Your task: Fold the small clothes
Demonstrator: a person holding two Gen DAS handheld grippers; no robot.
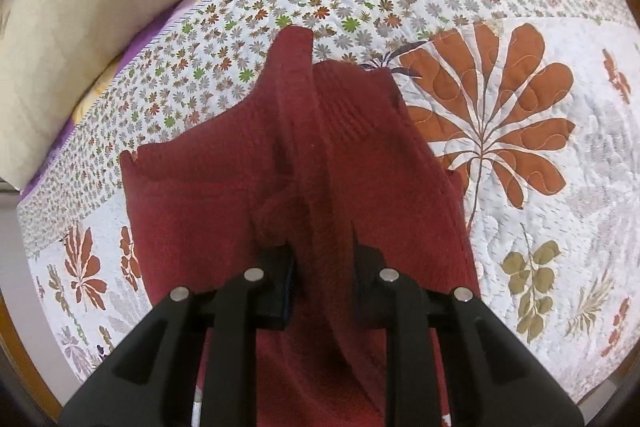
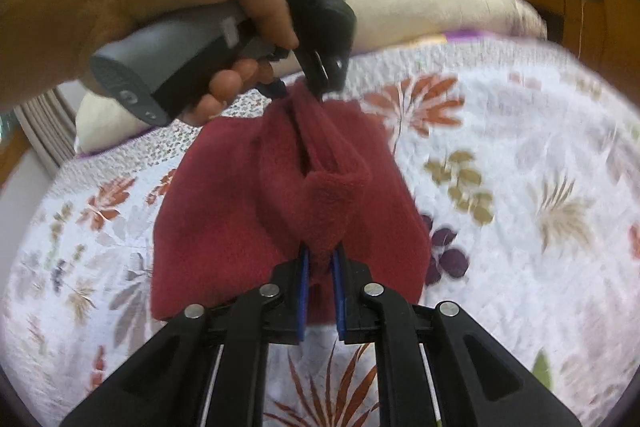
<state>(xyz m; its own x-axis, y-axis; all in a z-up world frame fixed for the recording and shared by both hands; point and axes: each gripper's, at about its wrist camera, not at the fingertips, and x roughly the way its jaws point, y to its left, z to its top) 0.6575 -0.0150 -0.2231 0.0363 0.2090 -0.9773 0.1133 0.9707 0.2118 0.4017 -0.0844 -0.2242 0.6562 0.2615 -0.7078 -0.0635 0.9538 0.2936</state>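
Dark red garment (image 2: 248, 211) hangs lifted over the floral quilt (image 2: 520, 227) on the bed, stretched between both tools. Right gripper (image 2: 320, 263): jaws nearly closed, pinching a bunched edge of the cloth between its blue pads. Left gripper (image 1: 322, 267), held by a hand (image 2: 132, 7): jaws narrowed onto a raised ridge of the same cloth.
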